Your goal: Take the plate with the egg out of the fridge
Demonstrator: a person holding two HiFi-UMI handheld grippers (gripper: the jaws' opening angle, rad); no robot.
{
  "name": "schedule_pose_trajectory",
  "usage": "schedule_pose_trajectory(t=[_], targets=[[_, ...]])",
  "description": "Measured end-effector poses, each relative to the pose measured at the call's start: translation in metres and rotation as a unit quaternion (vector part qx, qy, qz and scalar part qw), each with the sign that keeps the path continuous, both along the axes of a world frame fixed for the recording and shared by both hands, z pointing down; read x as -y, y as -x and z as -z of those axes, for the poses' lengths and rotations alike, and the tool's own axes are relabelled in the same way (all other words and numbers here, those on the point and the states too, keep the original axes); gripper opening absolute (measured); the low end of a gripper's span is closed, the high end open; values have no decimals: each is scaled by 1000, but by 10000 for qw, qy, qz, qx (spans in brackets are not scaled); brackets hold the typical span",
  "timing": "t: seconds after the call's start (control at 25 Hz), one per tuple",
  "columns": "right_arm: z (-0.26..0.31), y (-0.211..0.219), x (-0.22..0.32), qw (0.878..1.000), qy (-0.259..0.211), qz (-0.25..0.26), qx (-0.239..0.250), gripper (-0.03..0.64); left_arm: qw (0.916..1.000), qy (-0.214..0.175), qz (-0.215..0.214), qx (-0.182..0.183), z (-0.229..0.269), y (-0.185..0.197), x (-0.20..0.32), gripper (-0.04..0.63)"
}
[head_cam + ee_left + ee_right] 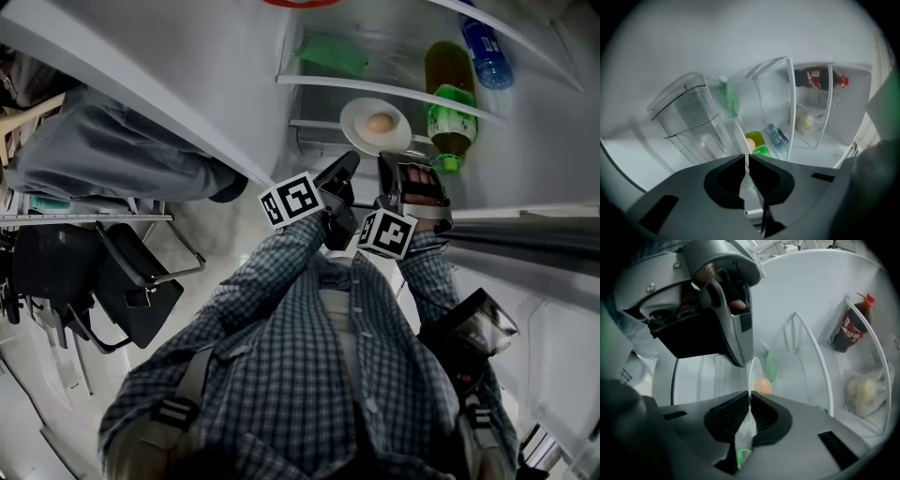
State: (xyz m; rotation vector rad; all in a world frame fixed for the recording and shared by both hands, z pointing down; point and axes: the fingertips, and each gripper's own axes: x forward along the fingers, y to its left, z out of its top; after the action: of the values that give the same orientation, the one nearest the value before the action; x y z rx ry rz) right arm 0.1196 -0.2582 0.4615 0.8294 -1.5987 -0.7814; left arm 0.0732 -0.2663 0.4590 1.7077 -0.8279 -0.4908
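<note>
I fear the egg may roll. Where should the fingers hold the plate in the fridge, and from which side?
Pinch the plate at its near rim from the open front, kept level. The rim is thin and faces outward; the egg sits mid-plate, and a green bottle crowds the right.

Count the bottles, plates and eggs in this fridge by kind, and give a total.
bottles: 3 (green bottle, blue bottle, cola bottle)
plate: 1
egg: 1
total: 5
</note>
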Motion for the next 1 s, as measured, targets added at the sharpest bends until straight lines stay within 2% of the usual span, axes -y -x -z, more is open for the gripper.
schedule_pose_trajectory(t=[0.2, 0.32, 0.48, 0.8, 1.0], targets=[[-1, -3, -3, 10000, -69, -14, -29, 20, 9984, 115, 222, -501, 1, -2, 7, 11], [0, -5, -3, 10000, -73, -50, 13, 20, 9970, 211, 259, -695, -1, -3, 6, 40], [-2, -5, -7, 10000, 12, -46, 32, 20, 9952, 210, 169, -944, 1, -6, 3, 115], [-5, 0, -16, 10000, 30, 82, -34, 20, 9923, 464, 315, -1102, -8, -7, 12, 117], [-8, 1, -18, 9998, 23, 164, -55, 21, 9837, 662, 364, -1630, -16, -7, 13, 114]])
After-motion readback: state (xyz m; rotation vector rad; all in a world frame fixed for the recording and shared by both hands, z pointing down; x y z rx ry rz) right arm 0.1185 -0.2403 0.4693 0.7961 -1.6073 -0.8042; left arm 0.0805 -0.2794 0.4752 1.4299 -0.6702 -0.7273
